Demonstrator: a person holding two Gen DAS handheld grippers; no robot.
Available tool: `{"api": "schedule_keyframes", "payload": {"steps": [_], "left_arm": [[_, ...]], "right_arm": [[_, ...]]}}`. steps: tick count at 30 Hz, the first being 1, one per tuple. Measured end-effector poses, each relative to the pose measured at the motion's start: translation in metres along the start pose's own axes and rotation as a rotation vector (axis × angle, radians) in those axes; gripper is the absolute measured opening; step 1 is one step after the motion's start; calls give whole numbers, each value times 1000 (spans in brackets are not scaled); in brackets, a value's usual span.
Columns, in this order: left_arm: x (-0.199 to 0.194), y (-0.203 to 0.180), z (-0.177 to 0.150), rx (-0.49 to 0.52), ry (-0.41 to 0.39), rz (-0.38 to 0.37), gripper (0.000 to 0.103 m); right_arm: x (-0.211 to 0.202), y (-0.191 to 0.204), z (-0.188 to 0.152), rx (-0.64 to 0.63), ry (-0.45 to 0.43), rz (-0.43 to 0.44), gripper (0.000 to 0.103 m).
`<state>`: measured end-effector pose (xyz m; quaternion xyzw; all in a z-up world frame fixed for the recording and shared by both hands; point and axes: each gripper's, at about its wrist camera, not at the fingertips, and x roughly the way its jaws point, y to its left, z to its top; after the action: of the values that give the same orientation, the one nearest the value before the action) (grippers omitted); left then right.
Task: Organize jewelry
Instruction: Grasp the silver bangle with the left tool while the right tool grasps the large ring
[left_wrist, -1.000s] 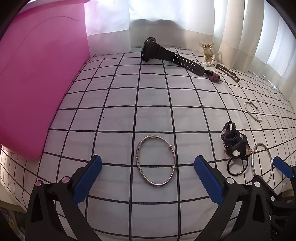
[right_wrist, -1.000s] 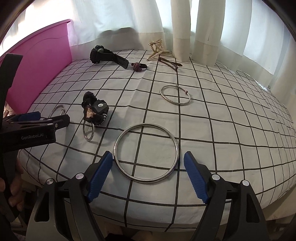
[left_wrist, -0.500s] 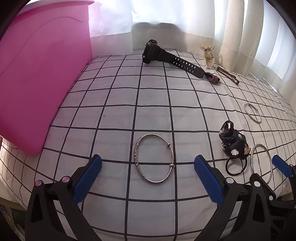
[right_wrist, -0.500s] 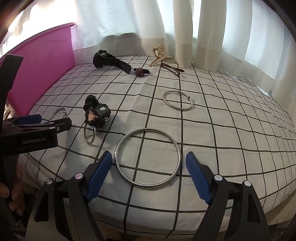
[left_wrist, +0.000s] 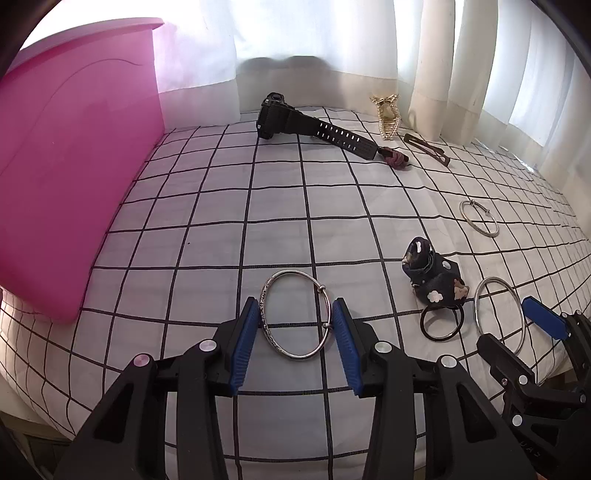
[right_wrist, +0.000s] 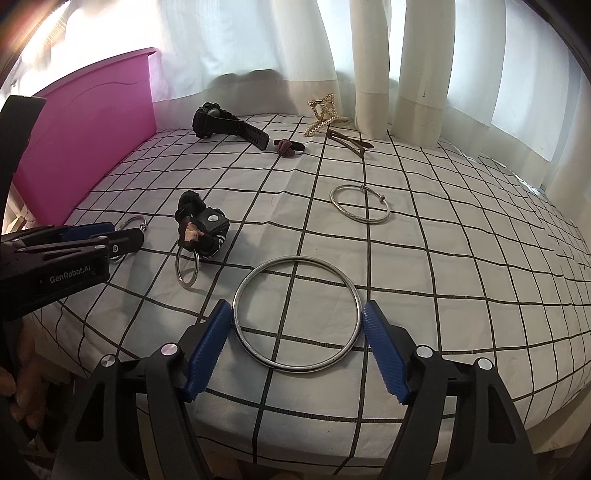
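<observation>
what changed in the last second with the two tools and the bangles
The left tool went from wide open to closing around the patterned bangle, pads now against its sides. The right tool is narrowing a little around the big plain ring, pads right at its rim. Both rings lie where they were on the checked sheet; everything else unmoved.

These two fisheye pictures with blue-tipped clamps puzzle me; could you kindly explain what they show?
There is no robot here. A person holds a two-finger gripper in each hand, and a camera on each looks along its fingers, so one picture comes from each hand.

Both look down on a bed with a checked sheet beside a pink headboard. Scattered on it are a black watch, a gold claw clip, a dark scrunchie and silver bangles.

The left gripper is closing on an engraved bangle, its pads touching both sides. The right gripper is closing around a large plain ring; both pieces lie on the sheet.
</observation>
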<state>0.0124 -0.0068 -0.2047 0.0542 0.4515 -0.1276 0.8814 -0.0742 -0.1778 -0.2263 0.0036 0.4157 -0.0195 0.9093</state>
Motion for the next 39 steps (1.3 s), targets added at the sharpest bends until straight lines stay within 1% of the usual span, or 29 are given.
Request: {"api": "schedule_keyframes", "payload": {"steps": [4, 9, 19, 33, 39], "left_arm": [[-1, 4, 0, -14, -1, -16, 40], [-11, 6, -2, -13, -31, 7, 40], [-27, 1, 5, -18, -61, -16, 40], [-54, -7, 20, -25, -79, -12, 40], [-69, -9, 29, -39, -88, 2, 40]], "right_arm": [[0, 0, 0, 2, -2, 1, 70], [-2, 0, -1, 3, -11, 0, 70], [-16, -3, 5, 11, -42, -3, 70], [-38, -13, 31, 5, -68, -8, 69], [-47, -15, 45, -9, -81, -7, 69]]}}
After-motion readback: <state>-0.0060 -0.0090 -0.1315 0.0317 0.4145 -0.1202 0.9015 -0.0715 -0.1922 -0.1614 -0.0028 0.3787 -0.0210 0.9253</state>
